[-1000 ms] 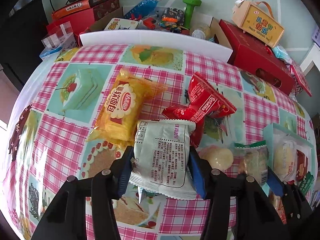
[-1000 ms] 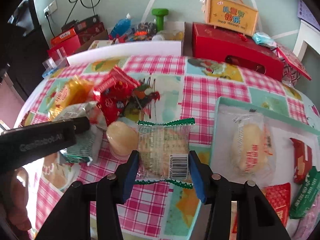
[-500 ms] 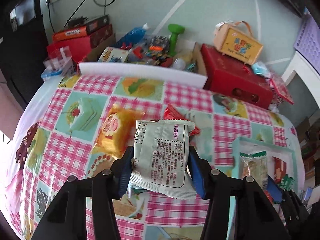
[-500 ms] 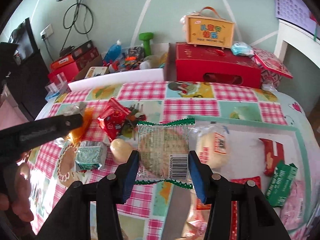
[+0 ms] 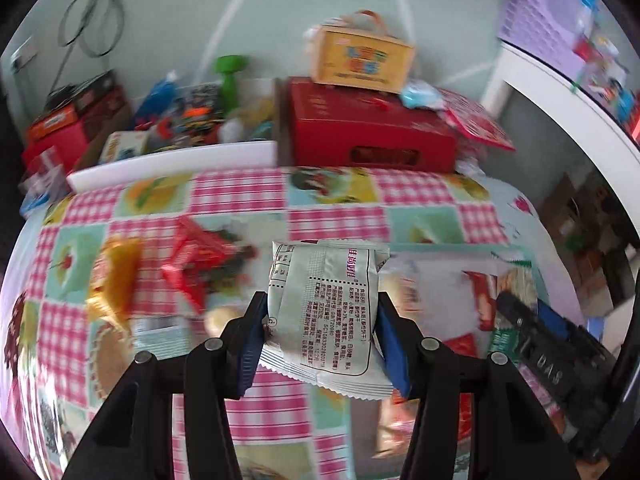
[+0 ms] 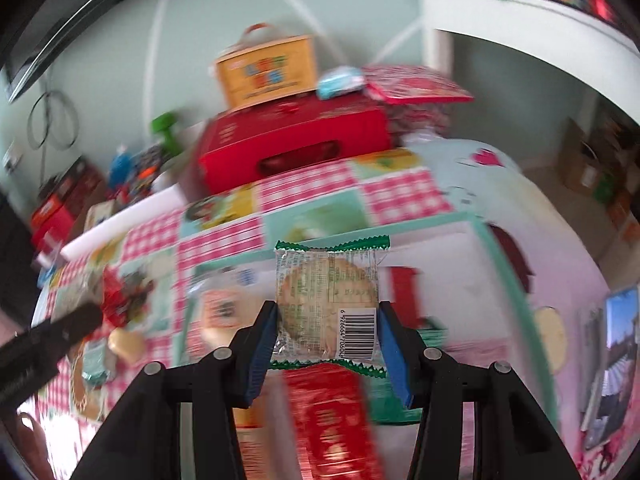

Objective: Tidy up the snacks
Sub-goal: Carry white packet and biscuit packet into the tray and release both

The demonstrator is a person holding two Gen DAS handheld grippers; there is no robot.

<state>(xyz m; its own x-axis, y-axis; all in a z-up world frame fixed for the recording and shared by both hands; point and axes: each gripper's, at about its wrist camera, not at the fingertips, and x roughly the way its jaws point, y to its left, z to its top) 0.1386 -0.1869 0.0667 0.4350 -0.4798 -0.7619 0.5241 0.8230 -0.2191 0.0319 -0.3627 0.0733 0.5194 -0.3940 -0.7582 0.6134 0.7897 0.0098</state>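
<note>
Holding a snack in each gripper right now, both lifted clear above the table; in the left wrist view the left gripper (image 5: 320,334) has its blue pads pinching the sides of a silver-white packet (image 5: 325,312) with printed text on its back, dead centre of the frame; the packet stands more or less upright, crimped bottom edge hanging just below the pads. In the right wrist view the right gripper (image 6: 327,334) is doing the same to a clear cracker packet (image 6: 327,308) with green zigzag ends and a barcode at its lower right; pads pressed on both sides, round cracker visible through the film.

Below them is the checked tablecloth (image 5: 236,192), pink gingham mixed with cake pictures; everything is pretty motion-blurred. On the left of the left wrist frame there's a yellow bag (image 5: 114,276) and a red wrapper (image 5: 192,258) lying on the cloth, near each other; can't tell if they touch. A mint-edged tray (image 6: 504,264) fills the middle and right of the right wrist frame, with several blurry snacks inside, including a red packet (image 6: 332,420) right under the cracker packet.

At the top of both frames, past the table's far edge: a big red box (image 5: 368,128) with an orange carry-box (image 5: 362,58) on top, plus a green dumbbell (image 5: 230,74) to their left; the other gripper pokes in as a black shape at the lower right of the left view.
</note>
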